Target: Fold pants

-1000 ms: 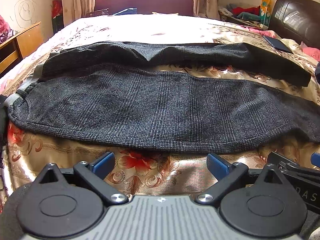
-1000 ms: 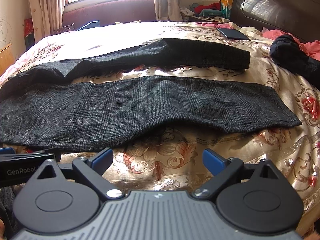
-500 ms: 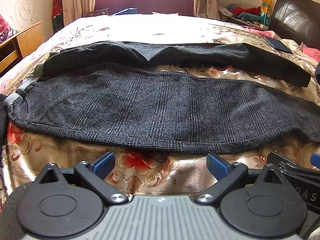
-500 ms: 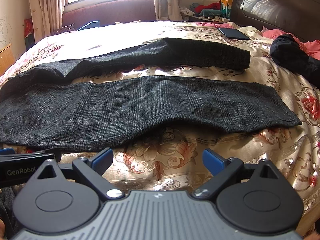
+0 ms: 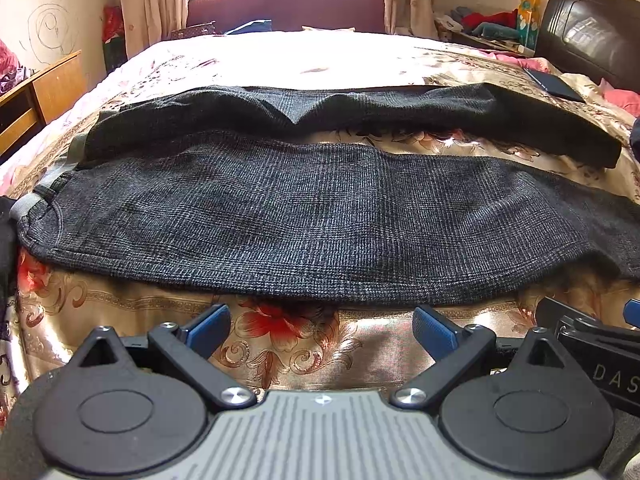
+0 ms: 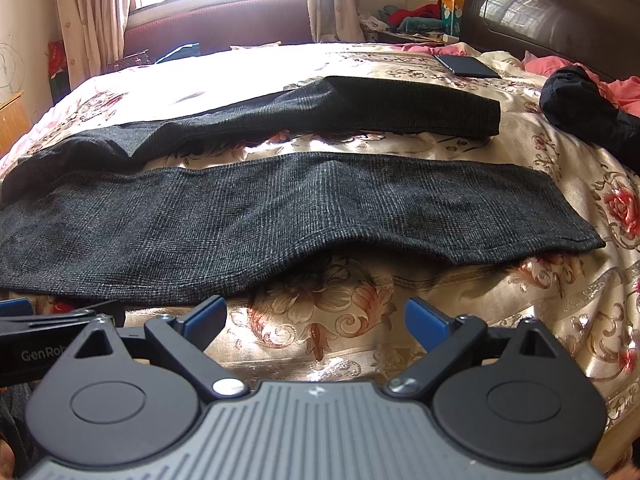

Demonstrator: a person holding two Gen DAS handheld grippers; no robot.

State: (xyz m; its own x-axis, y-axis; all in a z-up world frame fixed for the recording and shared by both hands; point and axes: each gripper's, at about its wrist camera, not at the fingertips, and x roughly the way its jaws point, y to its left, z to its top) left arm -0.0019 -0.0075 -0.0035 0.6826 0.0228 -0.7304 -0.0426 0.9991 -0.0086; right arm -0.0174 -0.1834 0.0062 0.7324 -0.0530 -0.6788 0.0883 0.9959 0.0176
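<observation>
Practically nothing has shifted: your left gripper [image 5: 320,330] and right gripper [image 6: 316,320] still hover spread before the flat pants [image 5: 320,220], folding unstarted.

You have dark charcoal pants [image 5: 320,216] in front of you, woven in a fine grey check, with a lighter grey waistband [image 5: 28,206]. Under them your bedspread [image 6: 360,320] is shiny gold satin, patterned with red and beige flowers and scrollwork. Your left gripper [image 5: 320,330] and right gripper [image 6: 316,320] are black with blue finger pads [image 6: 424,322] and a ribbed grey body. The headboard [image 6: 552,12] is dark brown, the garment [image 6: 580,104] near it black, the curtains [image 5: 156,4] pale beige.
</observation>
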